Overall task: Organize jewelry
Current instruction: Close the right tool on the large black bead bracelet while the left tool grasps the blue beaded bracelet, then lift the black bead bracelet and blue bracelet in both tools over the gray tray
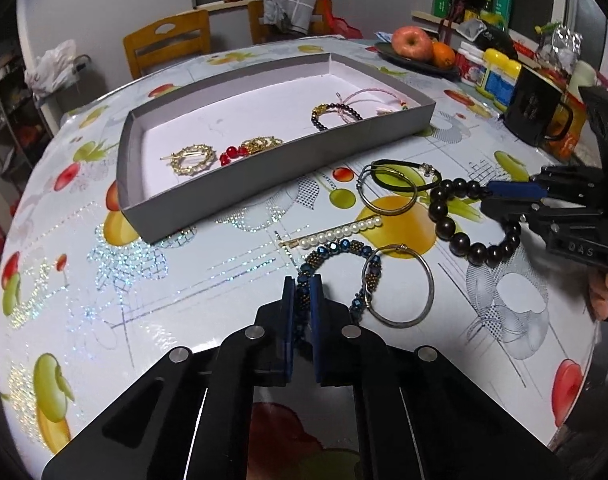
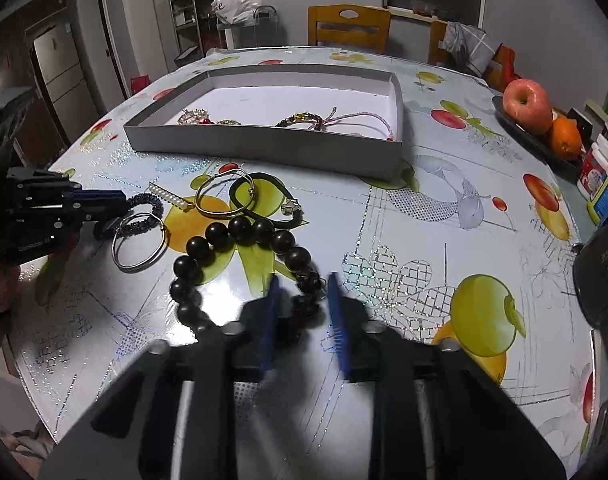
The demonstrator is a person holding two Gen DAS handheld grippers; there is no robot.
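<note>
Clamping the blue beaded bracelet [image 1: 336,250] between its blue pads, the left tool [image 1: 303,280] has its jaws drawn narrow, the beads pinched right at the fingertips; the rest of that bracelet curves away ahead and to the right of the tool, lying on the bench [image 1: 184,292]; a silver hoop [image 1: 400,286] overlaps it just right of the tool, and a pearl hairpin [image 1: 336,234] lies just beyond. The right tool [image 2: 304,280] straddles the dark wooden bead bracelet [image 2: 224,236]; its pads stand on either side of the beads, and the blur keeps me from telling whether they press yet; the bracelet's loop spreads ahead and to the left of this tool on the bench. Beyond it lie a gold hoop [image 2: 224,196] and a black cord bracelet [image 2: 272,196], overlapping each other. Farther ahead of both tools sits the grey tray [image 1: 224,178], holding a gold brooch [image 1: 192,158], red beads [image 1: 232,153] and a pink cord bracelet [image 1: 368,98].
</note>
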